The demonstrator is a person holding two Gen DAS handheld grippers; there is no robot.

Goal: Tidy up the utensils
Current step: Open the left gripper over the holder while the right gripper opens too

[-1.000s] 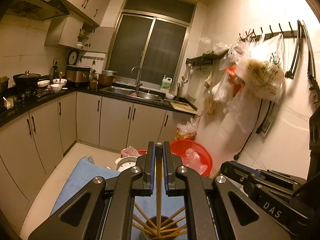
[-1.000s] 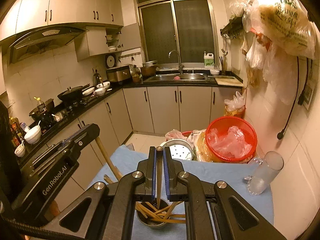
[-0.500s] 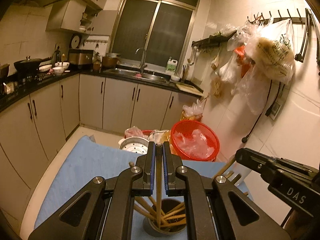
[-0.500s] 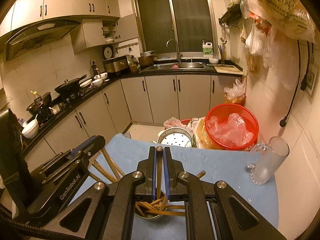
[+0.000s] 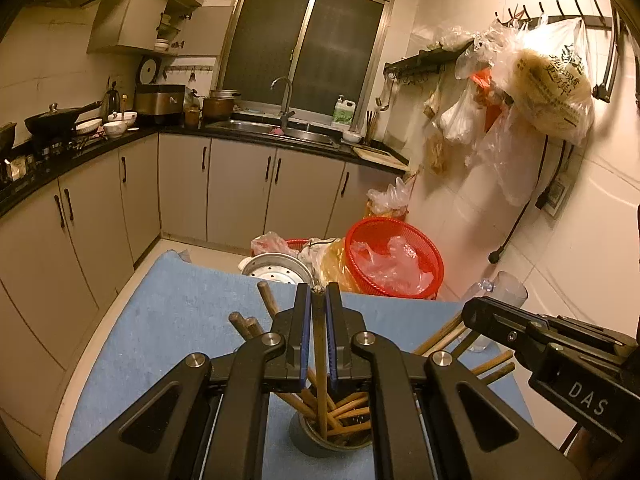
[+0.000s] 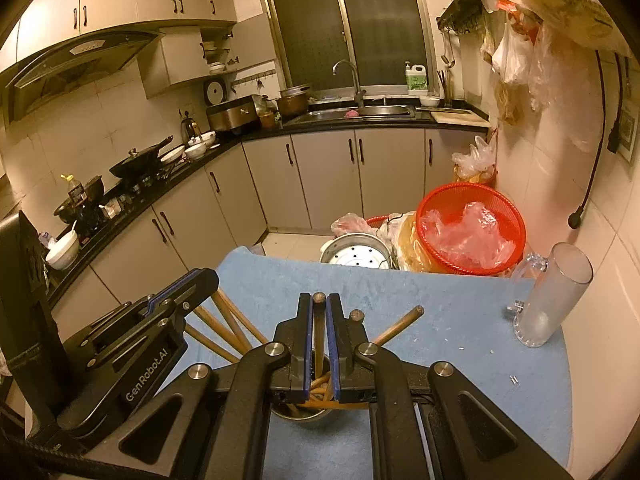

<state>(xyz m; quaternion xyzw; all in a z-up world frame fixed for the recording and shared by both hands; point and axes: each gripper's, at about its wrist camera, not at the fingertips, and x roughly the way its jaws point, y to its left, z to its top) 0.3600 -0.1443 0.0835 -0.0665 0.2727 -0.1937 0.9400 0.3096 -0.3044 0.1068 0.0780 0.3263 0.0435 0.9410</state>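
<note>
Both jaws are clamped on a wooden chopstick [image 5: 319, 344] each, over the round metal cup [image 5: 316, 438] at lower centre. Bare blue table [image 5: 168, 320] lies at left; the clear plastic mug [image 6: 554, 296] seems near the right edge.

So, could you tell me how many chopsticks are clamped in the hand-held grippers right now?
2. One chopstick is clamped in the left hand-held gripper, a second chopstick in the right hand-held gripper, both over the metal holder. Loose ones inside are partly hidden.

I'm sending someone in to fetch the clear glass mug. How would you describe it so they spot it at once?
Find the table with the blue cloth in the middle of the kitchen. At its far right corner, near the tiled wall and just in front of the red basket, stands the mug. It is tall, see-through, handled and apparently empty, unlike the metal cup of chopsticks.
</note>
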